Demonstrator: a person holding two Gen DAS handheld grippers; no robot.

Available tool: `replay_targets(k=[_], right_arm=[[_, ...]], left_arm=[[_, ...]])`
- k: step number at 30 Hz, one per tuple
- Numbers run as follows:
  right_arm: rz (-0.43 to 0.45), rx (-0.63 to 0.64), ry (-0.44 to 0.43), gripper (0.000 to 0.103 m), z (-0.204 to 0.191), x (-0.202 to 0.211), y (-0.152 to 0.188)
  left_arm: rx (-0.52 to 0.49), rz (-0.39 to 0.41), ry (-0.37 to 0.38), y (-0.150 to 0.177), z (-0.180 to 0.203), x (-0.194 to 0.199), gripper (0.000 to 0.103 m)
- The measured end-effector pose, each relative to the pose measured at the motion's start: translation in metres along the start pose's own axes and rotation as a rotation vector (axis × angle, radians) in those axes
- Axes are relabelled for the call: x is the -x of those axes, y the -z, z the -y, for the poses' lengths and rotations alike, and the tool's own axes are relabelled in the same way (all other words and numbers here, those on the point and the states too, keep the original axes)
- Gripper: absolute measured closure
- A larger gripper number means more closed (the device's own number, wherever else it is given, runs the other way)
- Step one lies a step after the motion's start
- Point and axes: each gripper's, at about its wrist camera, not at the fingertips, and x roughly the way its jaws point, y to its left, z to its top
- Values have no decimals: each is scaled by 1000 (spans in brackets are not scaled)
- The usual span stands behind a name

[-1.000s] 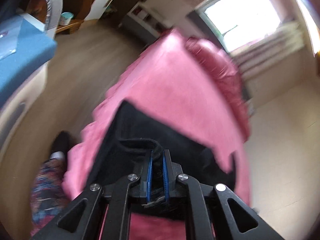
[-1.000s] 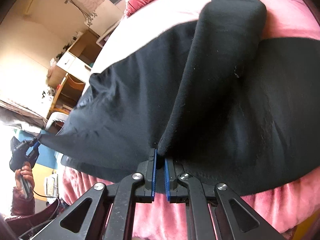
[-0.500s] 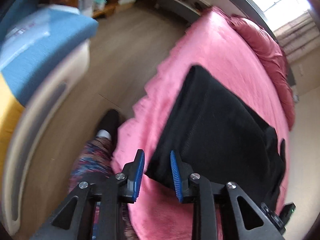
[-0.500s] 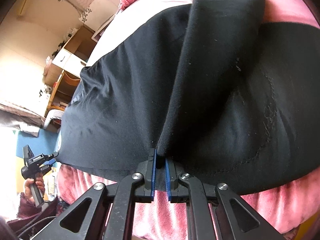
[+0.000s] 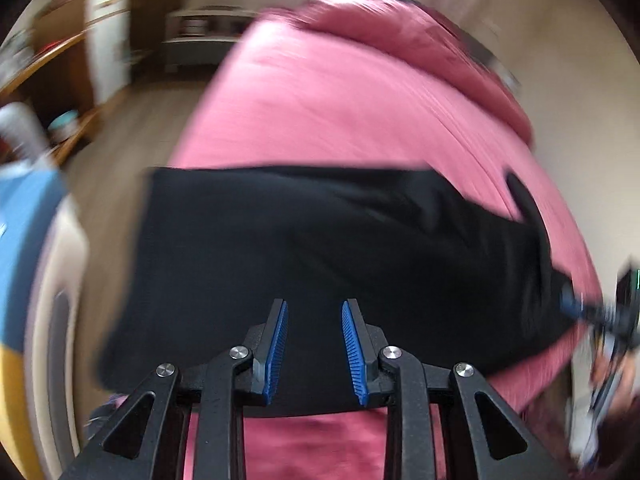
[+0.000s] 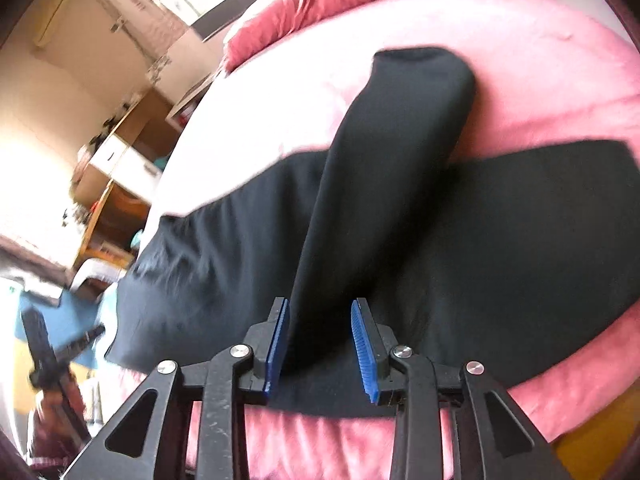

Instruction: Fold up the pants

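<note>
Behind motion blur, pants [image 5: 320, 240] on bedspread [image 5: 340, 100].

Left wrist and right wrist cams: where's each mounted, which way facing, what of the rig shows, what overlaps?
Left wrist: on the left claw, looking along its open fingers across the black pants on the pink bed; right claw at right edge.
Right wrist: on the right claw, open, astride a raised pants fold; left claw at left edge.
Shared: pants, bed, each other's claw.
</note>
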Motion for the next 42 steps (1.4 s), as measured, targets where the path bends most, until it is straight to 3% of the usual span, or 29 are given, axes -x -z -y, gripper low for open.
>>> replay_targets(k=[5, 9, 13, 17, 22, 23, 24, 26, 27, 30, 35, 39, 42], right_arm=[[52, -14, 106, 47, -2, -12, -46], [76, -14, 171, 42, -10, -34, -88], [73, -17, 232, 38, -14, -61, -132], [28, -16, 358, 37, -12, -99, -166], [-58, -21, 479, 36, 1, -139, -184], [-74, -5, 493, 41, 2, -143, -185], [-90, 11, 513, 60, 1, -144, -185], [-104, 48, 540, 83, 0, -145, -187], [-104, 49, 526, 94, 2, -142, -187], [-55, 10, 464, 95, 10, -118, -190], [131, -142, 280, 95, 33, -38, -177], [259, -313, 135, 95, 71, 28, -137], [310, -440, 80, 95, 108, 59, -92]], left_arm=[[-167, -56, 65, 7, 56, -28, 75], [-240, -91, 108, 11, 78, -42, 74], [-257, -132, 122, 17, 81, -56, 74], [-250, -141, 121, 23, 86, -72, 74], [-217, -148, 140, 23, 81, -74, 73], [-211, -150, 144, 23, 80, -74, 73], [-204, -151, 148, 25, 73, -67, 73], [-196, -152, 152, 25, 71, -67, 73], [-191, -153, 154, 24, 71, -66, 73], [-191, -153, 155, 23, 68, -68, 73], [-221, -152, 142, 22, 76, -75, 73], [-269, -145, 117, 20, 87, -71, 73], [-287, -140, 112, 16, 95, -67, 73]])
